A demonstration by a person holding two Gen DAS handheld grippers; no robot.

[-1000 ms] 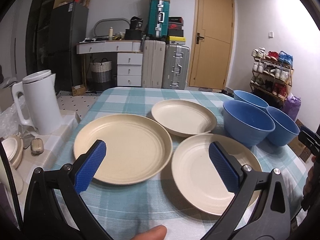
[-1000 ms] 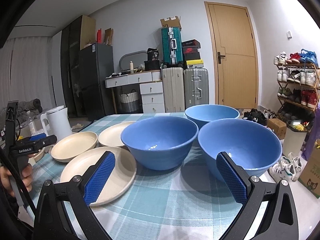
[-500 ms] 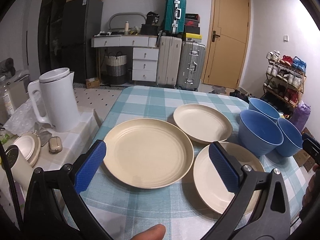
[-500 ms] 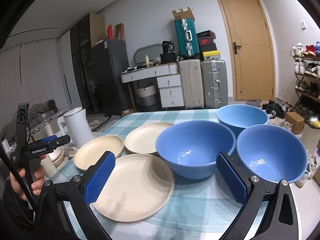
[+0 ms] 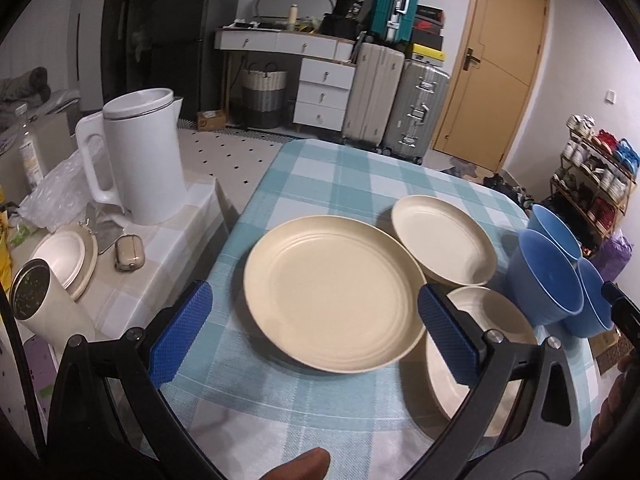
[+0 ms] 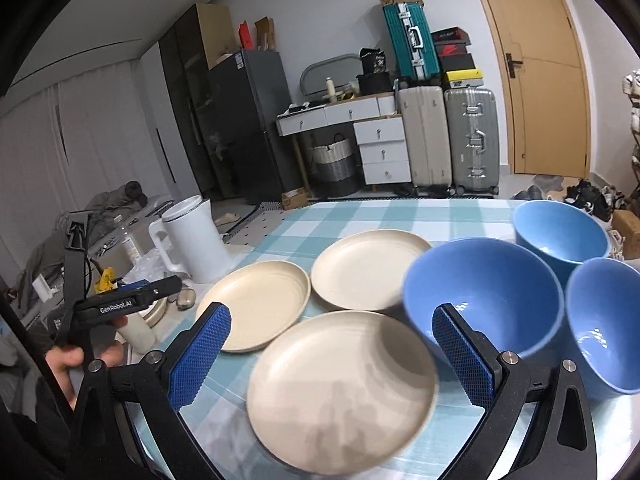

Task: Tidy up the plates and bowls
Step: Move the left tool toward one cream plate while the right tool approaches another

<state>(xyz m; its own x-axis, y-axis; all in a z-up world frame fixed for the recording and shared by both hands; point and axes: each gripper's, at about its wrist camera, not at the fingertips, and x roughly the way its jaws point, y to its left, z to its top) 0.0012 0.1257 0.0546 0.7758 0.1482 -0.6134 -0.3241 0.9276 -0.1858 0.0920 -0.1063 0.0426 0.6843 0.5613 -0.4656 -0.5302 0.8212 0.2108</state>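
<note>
Left gripper [image 5: 316,338]: jaws spread wide and empty, hovering above the near edge of the table; a fingertip shows at the bottom of its view.
Right gripper [image 6: 332,358]: jaws likewise wide apart, gripping nothing, poised over the nearest plate.
Nearest plate [image 6: 340,402]: cream, flat on the checked tablecloth [image 6: 384,212], at the table's near edge.
Large plate [image 5: 334,294]: cream, to the left of the nearest plate, its rim overlapping that plate's edge in the left wrist view.
Far plate [image 5: 442,238]: cream, behind the other two, just beside the large plate.
Blue bowls [image 6: 482,298]: three, upright, clustered at the right side of the table, close together beside the plates.
Side counter: to the left of the table, carrying a white kettle [image 5: 138,156] and a cup [image 5: 44,306].
Background: suitcases [image 6: 472,140] and a wooden door [image 6: 536,68] against the far wall.
</note>
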